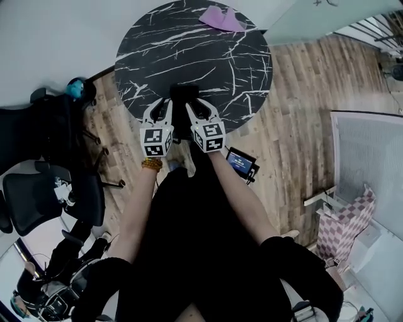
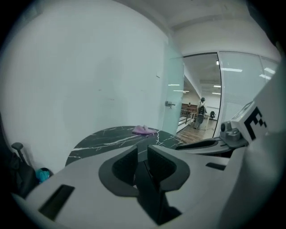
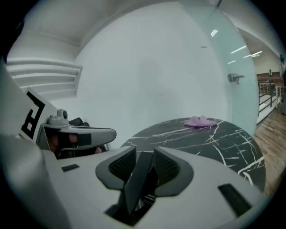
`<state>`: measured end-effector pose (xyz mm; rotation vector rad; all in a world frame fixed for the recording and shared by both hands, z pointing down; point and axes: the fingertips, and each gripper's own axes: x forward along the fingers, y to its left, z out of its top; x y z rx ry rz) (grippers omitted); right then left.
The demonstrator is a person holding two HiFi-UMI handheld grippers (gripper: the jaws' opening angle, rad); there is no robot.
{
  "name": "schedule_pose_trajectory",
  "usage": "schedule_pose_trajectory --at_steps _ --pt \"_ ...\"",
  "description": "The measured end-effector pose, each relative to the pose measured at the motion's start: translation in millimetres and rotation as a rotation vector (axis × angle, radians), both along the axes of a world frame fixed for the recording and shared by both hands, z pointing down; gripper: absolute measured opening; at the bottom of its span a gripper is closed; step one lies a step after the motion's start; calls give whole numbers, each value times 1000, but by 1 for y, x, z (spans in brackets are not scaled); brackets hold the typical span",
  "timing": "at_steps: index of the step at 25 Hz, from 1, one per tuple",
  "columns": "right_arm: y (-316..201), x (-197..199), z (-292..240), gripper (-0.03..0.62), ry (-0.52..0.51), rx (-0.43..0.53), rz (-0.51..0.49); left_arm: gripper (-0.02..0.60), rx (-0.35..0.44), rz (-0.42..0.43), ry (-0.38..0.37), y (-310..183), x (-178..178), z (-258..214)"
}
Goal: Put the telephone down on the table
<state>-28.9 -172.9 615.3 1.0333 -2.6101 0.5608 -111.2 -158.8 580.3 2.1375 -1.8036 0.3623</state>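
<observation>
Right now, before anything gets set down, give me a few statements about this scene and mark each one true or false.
1. The left gripper and the right gripper both clamp the telephone. True.
2. The purple cloth lies on the floor. False: it lies on the table, near its far edge.
3. The table is round and dark with white veins. True.
4. The office chair stands on the person's right. False: it stands on the person's left.
</observation>
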Motion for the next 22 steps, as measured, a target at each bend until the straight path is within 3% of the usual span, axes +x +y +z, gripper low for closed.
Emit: schedule_pose_trajectory --at_steps 6,11,22 --pt "12 -14 -65 93 -3 195 39 40 131 -51 -21 15 -17 -45" --pt "30 -26 -104 79 -7 274 66 21 241 -44 0 28 -13 -84" --pt "94 -38 -154 70 20 419 106 14 339 -19 -27 87 0 -117"
